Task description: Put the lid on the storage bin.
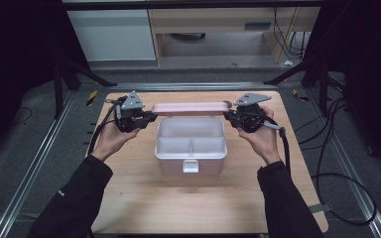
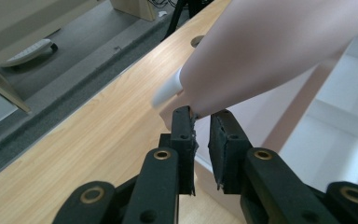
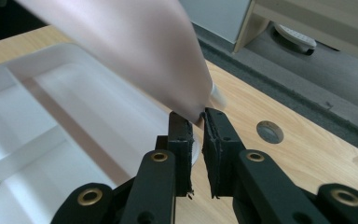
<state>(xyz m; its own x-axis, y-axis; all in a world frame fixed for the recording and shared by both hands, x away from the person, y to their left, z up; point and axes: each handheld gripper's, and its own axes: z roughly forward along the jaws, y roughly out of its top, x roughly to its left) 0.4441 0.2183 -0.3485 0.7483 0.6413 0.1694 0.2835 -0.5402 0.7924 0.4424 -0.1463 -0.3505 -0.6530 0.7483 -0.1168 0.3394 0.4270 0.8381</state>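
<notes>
Both grippers pinch the pink lid at its two ends, above the rear edge of the white box.

We see the left gripper (image 1: 151, 117) clamped on the left end of the pink lid (image 1: 190, 107), and the right gripper (image 1: 227, 116) clamped on its right end; in each gripper view the jaws stand nearly together with the lid's thin edge between the pads. The lid is raised open behind the white box (image 1: 191, 144), which sits mid-table on the wooden table (image 1: 129, 198), its divided compartments exposed and its front latch (image 1: 190, 166) facing us.
</notes>
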